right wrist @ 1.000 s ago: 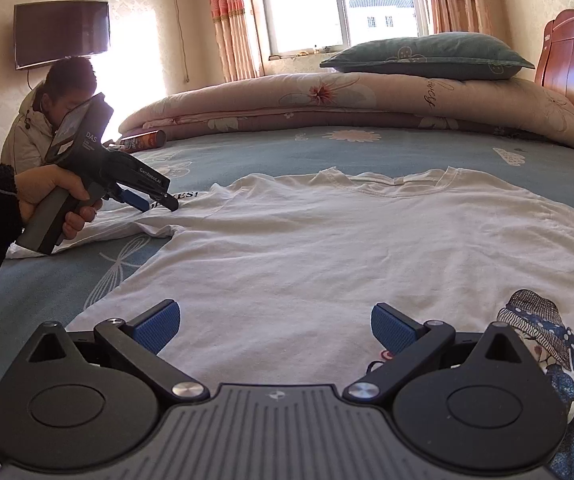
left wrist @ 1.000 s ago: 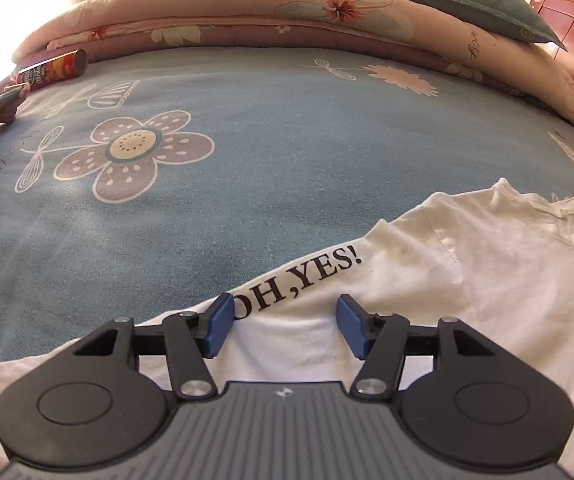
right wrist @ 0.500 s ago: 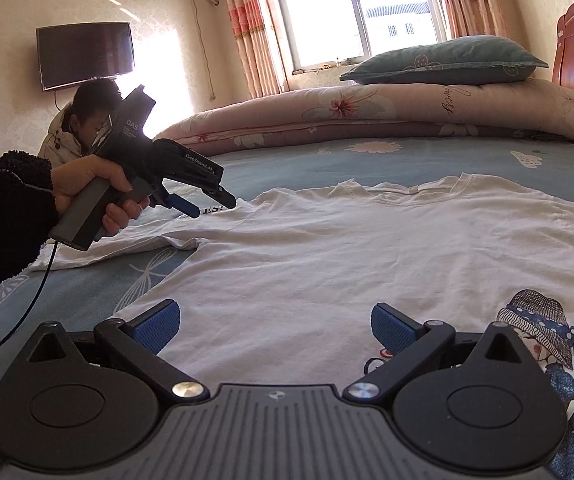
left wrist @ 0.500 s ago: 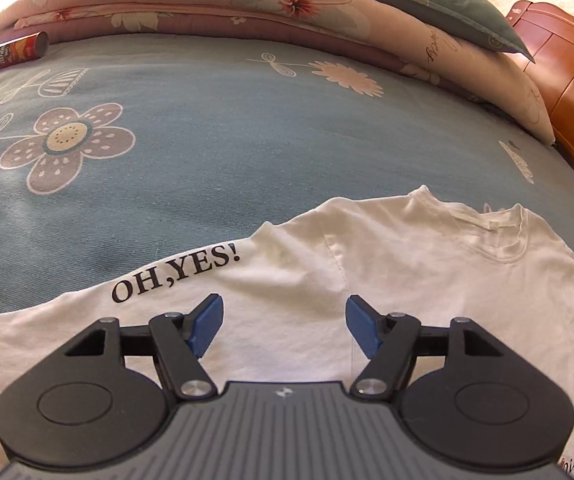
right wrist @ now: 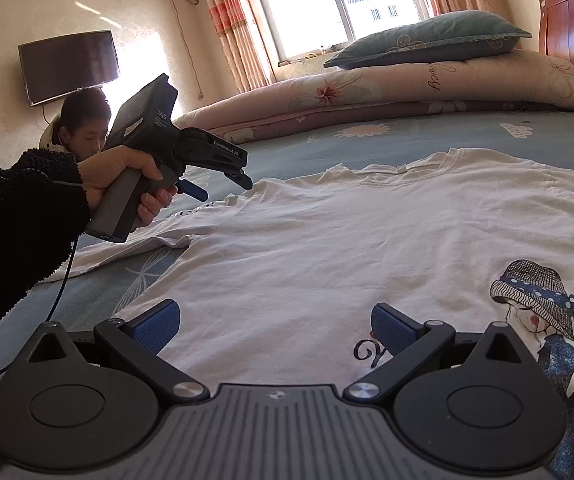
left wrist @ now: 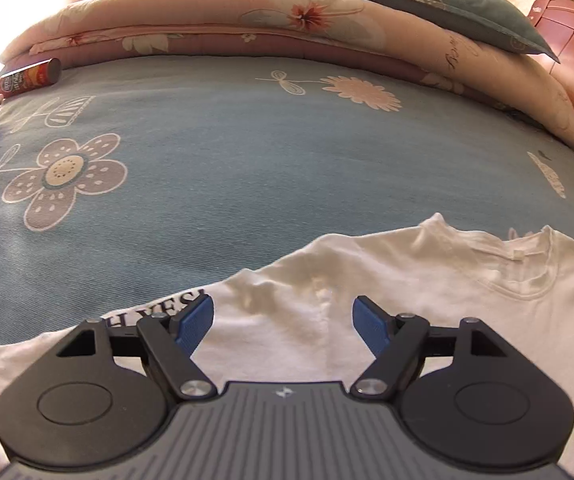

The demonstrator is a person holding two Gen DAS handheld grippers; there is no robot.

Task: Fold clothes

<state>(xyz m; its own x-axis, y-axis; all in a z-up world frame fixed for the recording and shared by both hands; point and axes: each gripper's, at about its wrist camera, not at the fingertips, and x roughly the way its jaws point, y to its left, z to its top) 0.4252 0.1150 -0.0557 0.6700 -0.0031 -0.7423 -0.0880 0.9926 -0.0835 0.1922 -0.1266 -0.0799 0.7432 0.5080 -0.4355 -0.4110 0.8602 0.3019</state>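
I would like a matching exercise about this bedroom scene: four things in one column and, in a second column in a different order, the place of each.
Things:
1. white T-shirt
2. green pillow
3. snack can
4. television

Places:
A. on the wall
B. spread flat on the blue bedsheet
C. on top of the folded quilt
D. lying on its side at the far left of the bed

Pairs: 1-B, 2-C, 3-D, 4-A
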